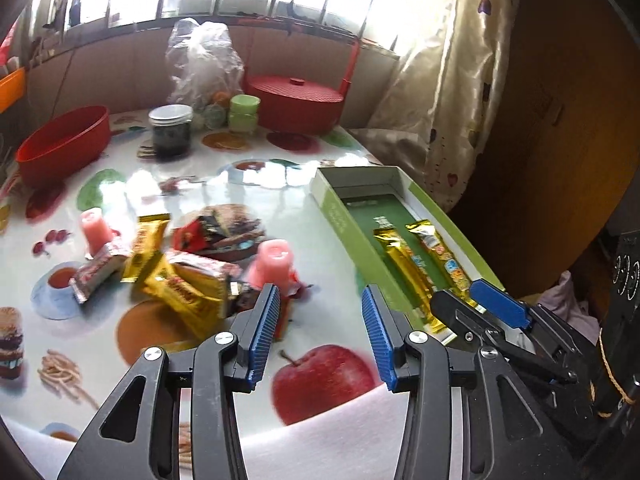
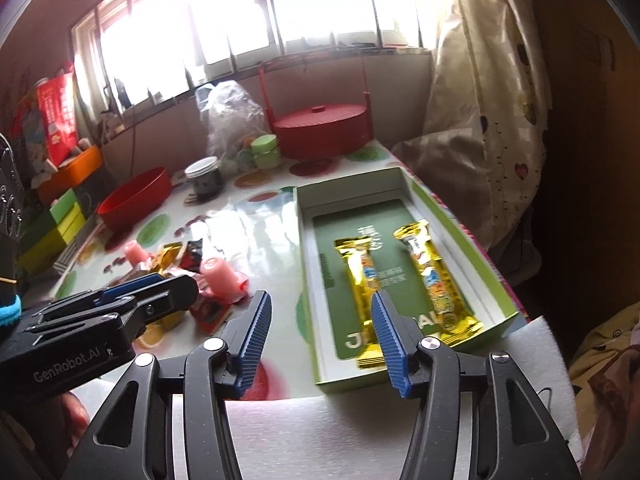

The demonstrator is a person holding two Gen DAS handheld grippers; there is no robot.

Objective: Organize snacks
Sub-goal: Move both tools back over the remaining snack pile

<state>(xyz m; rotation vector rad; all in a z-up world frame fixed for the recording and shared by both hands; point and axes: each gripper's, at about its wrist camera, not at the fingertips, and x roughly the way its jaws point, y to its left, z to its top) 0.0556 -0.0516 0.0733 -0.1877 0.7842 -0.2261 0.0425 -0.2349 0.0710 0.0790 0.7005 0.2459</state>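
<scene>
A green cardboard box [image 1: 340, 216] [image 2: 306, 248] lies open at the table's right side. Two gold-wrapped snack bars [image 1: 404, 264] [image 2: 436, 280] rest side by side inside it. Left of the box is a loose pile of gold and red snack packets [image 1: 180, 280] [image 2: 180, 256] with two pink jelly cups [image 1: 274, 260] [image 2: 218, 276]. My left gripper [image 1: 320, 300] hangs open over the table between pile and box, nothing between its fingers. My right gripper [image 2: 320, 304] is open at the box's near left corner, also with nothing between its fingers. Each gripper shows in the other's view.
At the back stand a red bowl [image 1: 64, 144], a dark lidded jar [image 1: 170, 130], green jars [image 1: 244, 110], a plastic bag [image 1: 200, 56] and a red lidded basket [image 1: 296, 100]. A curtain [image 1: 440, 80] hangs beyond the table's right edge. White foam [image 2: 320, 432] covers the near edge.
</scene>
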